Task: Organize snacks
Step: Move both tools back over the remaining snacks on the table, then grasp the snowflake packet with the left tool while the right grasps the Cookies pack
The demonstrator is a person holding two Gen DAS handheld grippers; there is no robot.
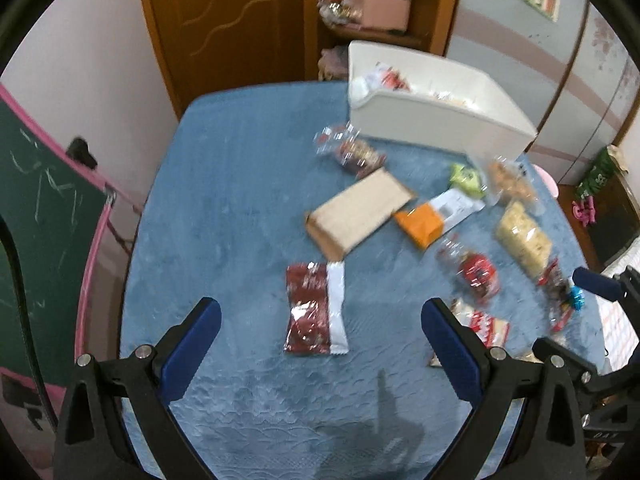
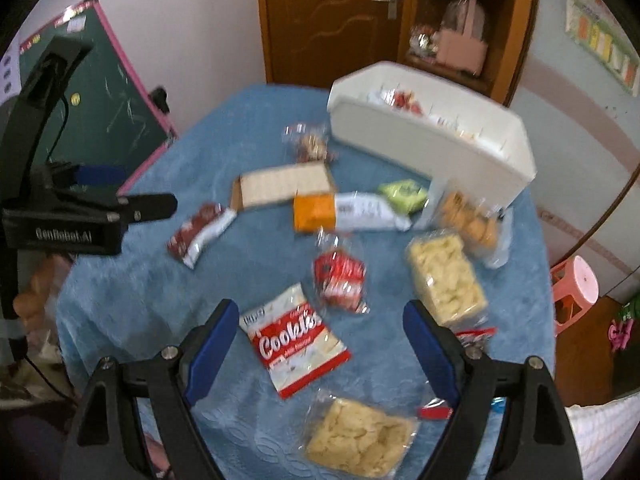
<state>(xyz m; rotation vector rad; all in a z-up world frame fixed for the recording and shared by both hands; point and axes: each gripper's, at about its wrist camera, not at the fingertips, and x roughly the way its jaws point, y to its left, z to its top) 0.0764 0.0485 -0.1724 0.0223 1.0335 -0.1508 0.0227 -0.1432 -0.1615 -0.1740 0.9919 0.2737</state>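
Note:
Snack packets lie scattered on a blue tablecloth (image 1: pixel 224 184). My left gripper (image 1: pixel 320 312) is open above a dark red and white packet (image 1: pixel 314 312). A tan flat box (image 1: pixel 358 214) and an orange and white packet (image 1: pixel 434 218) lie beyond it. My right gripper (image 2: pixel 320 316) is open over a red and white Cookies bag (image 2: pixel 294 340). A small red packet (image 2: pixel 340 280), pale cracker packs (image 2: pixel 446 280) (image 2: pixel 360 436) and a green packet (image 2: pixel 402 196) lie around it. A white bin (image 2: pixel 436 156) with a few snacks inside stands at the far side of the table. Both views are blurred.
A green chalkboard (image 1: pixel 40 216) with a pink frame stands left of the table. A brown door (image 1: pixel 228 24) and shelf (image 1: pixel 380 36) lie behind the bin. A pink stool (image 2: pixel 576 292) stands to the right. The left gripper's body (image 2: pixel 64 224) shows at the right wrist view's left edge.

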